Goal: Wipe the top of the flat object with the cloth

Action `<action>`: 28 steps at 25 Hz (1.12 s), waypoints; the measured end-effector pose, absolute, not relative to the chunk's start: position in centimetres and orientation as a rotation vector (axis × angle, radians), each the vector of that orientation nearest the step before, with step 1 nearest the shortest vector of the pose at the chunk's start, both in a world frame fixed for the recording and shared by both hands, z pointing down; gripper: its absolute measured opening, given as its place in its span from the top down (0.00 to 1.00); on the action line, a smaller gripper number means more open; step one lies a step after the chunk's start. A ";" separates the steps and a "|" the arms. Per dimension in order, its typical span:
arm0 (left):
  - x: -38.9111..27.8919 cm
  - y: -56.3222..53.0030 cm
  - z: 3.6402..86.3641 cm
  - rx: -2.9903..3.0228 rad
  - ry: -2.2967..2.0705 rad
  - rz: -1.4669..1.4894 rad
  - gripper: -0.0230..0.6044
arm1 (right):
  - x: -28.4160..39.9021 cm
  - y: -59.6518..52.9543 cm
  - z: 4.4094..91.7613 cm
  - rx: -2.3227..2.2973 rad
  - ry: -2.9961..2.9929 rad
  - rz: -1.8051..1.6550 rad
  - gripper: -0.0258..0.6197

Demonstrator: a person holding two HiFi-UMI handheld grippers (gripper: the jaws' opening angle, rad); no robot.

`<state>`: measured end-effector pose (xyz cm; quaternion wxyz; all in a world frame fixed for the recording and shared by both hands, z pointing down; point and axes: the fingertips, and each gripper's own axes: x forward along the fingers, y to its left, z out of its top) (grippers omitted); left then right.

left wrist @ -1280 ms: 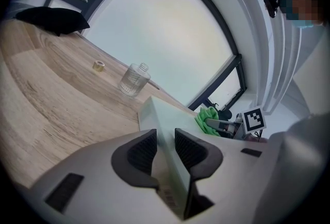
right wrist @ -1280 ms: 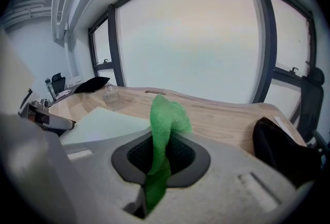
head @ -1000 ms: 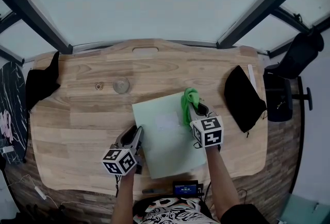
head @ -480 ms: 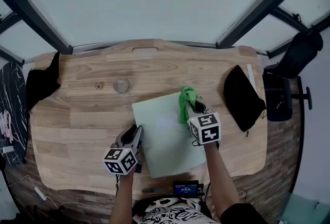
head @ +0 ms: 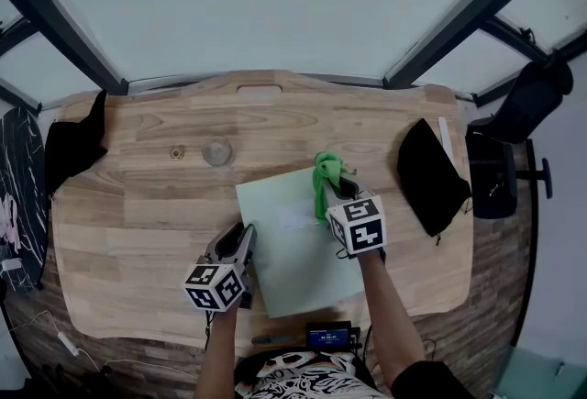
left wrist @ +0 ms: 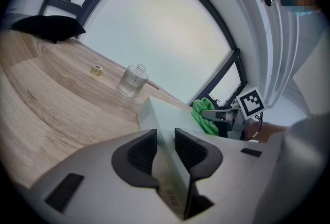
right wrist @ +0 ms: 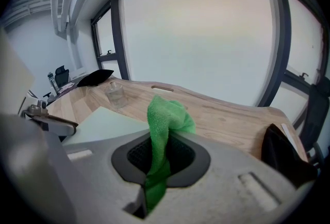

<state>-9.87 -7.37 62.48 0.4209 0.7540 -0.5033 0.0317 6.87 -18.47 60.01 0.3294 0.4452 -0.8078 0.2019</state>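
Flat object (head: 298, 241): on the table (head: 128, 232), straight before you.
Your left gripper (head: 238, 239): at the flat object's left edge, jaws clamped on it.
Your right gripper (head: 336, 195): over its far right corner, the cloth (head: 323, 175) pinched between the jaws.
Jar (head: 216, 151), cap (head: 176, 152): behind it, leftward.
Pouch (head: 431, 175): right of it, apart.

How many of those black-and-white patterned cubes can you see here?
2. One cube rides on the left hand-held gripper, clamped on the left edge of the flat object. The other is on the right hand-held gripper, holding the green cloth. None seems hidden.
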 end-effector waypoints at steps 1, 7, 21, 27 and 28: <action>-9.8 -7.4 62.5 1.889 -1.259 0.077 0.79 | 6.7 -18.5 60.0 1.159 -2.112 0.531 0.92; -9.8 -7.4 62.5 1.893 -1.257 0.073 0.79 | 4.8 -18.6 60.0 1.111 -2.128 0.527 0.92; -9.8 -7.4 62.6 1.883 -1.241 0.061 0.79 | -0.8 -17.3 60.3 0.922 -2.180 0.521 0.92; -9.7 -7.4 62.5 1.883 -1.238 0.056 0.79 | -1.4 -17.1 60.3 0.890 -2.180 0.517 0.92; -9.8 -7.4 62.5 1.883 -1.238 0.056 0.79 | -1.5 -17.1 60.3 0.882 -2.182 0.520 0.92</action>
